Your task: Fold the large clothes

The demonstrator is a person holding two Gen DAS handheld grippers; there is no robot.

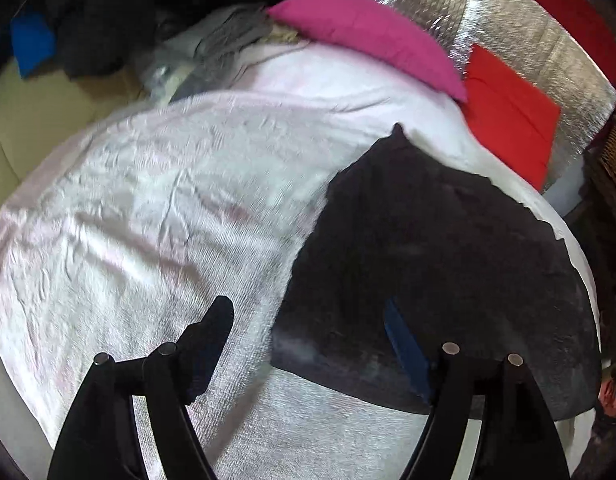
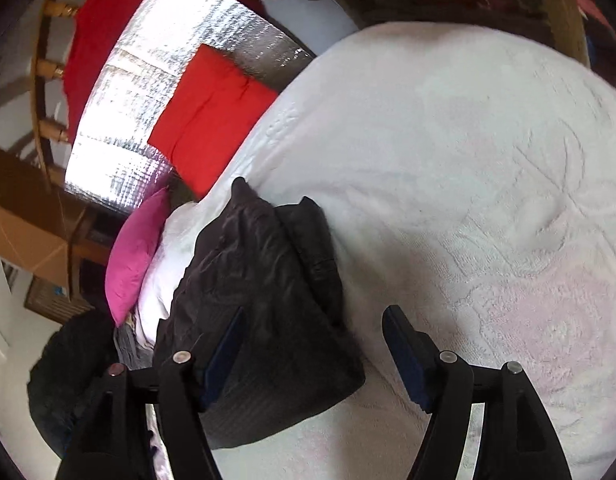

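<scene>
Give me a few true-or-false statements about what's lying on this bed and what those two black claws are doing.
1. A dark garment lies folded on the white bedspread. True.
2. The right gripper is clamped on the garment. False: its jaws stand open.
3. A pink pillow lies near a red cushion. True.
4. The left gripper holds the pillow. False: it is open and holds nothing.

The left gripper has black, curved plastic fingers with dark blue pads and round silver pins at the joints. The right gripper looks the same.
</scene>
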